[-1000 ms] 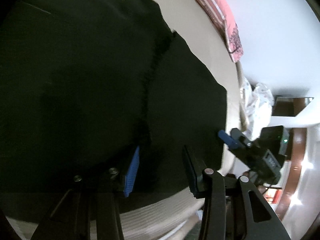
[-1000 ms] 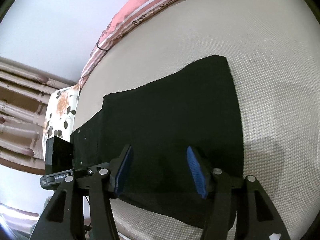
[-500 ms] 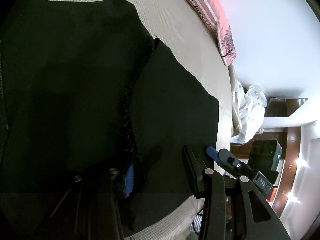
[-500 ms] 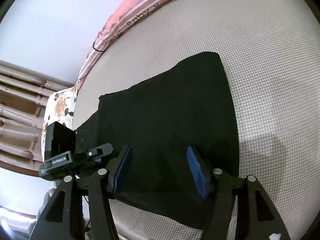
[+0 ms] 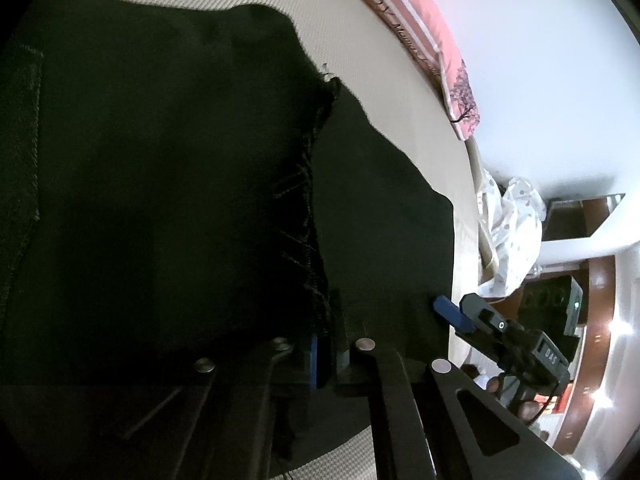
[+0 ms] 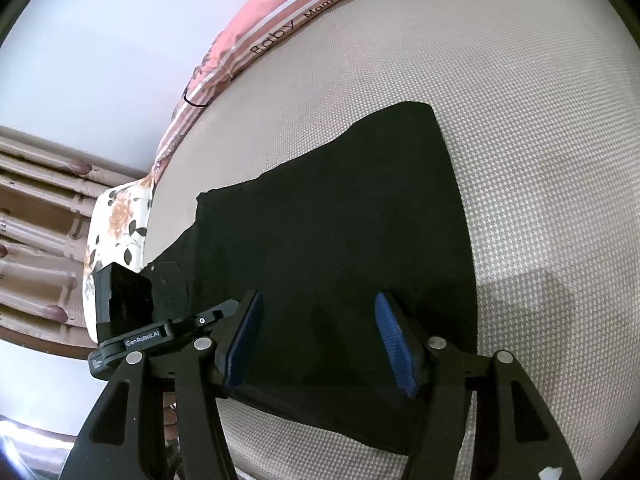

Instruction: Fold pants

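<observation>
Pinching the black pants [image 5: 180, 200] at their near seam edge, left gripper [image 5: 324, 354] sat pressed together; right gripper [image 6: 318, 340] hovered spread over the leg, lying lengthwise across the mattress [image 6: 540, 140].

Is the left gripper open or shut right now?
Shut: the left gripper has its blue pads nearly together, pinching the seam edge of the black pants.
</observation>
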Motion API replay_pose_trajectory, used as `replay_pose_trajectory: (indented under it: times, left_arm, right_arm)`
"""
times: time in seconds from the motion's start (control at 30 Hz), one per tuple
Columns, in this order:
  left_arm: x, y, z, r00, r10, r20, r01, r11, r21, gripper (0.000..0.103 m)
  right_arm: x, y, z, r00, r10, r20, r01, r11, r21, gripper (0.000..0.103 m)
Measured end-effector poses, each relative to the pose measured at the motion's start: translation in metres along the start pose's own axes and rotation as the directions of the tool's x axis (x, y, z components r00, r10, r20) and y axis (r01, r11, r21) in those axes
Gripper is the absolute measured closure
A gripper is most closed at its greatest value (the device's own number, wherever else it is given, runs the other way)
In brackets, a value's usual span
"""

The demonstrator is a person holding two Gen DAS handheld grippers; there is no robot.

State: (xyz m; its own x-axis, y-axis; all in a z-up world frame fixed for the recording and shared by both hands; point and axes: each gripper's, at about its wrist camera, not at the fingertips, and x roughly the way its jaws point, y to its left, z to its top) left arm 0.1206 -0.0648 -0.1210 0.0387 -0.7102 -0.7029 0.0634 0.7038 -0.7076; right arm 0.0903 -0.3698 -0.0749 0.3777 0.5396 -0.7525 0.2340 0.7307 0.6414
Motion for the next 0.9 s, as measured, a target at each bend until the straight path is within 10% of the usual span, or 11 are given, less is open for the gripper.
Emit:
replay_pose_trajectory:
  times: [0.63,0.9]
  left_arm:
    - [-0.029,0.002,-0.012,0.988,0.138,0.072,-0.144,0.987,0.078,0.1]
    - [-0.02,-0.023,-0.023,0.941,0.312,0.128,-0.334,0.918,0.213,0.095]
  right_arm:
    - [0.012,0.012,-0.012,0.995,-0.096,-0.017,0.094,0.991,-0.092,0.046]
    - [0.023,0.028,-0.02,0.983,-0.186,-0.002,0.181,0.962,-0.205,0.037]
